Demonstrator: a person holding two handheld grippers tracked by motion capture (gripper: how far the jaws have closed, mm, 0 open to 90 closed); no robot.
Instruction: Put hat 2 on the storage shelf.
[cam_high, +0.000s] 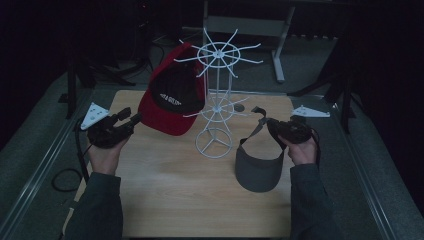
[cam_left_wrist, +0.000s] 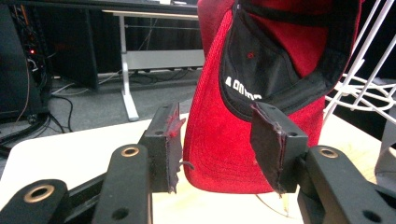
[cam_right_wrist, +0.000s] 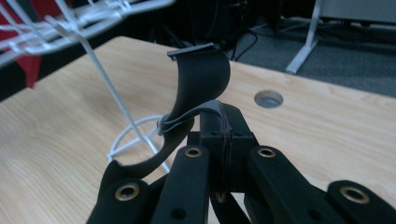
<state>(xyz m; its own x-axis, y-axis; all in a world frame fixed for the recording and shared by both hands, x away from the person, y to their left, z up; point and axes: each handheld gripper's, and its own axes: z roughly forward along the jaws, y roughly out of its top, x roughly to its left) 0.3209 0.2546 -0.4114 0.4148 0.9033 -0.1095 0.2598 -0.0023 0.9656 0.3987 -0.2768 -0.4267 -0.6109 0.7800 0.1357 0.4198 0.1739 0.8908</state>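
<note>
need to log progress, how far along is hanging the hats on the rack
Done: the red cap already hangs from the white wire rack, though whether it's properly seated can't be told. In hand: the right gripper is shut on the strap of the grey visor, whose brim rests on the table. The left gripper is open, its jaws at the cap's brim. Left: probably lifting the visor onto a rack arm.

both forearms in from the bottom edge, a gripper in each hand.
left gripper (cam_high: 131, 118) held at the left, jaws spread wide and pointing right, nothing between the pads (cam_left_wrist: 169, 149). right gripper (cam_high: 270, 123) at the right, jaws pressed together, pointing left; right hand (cam_high: 301, 149) wraps its body, grey sleeve below.
</note>
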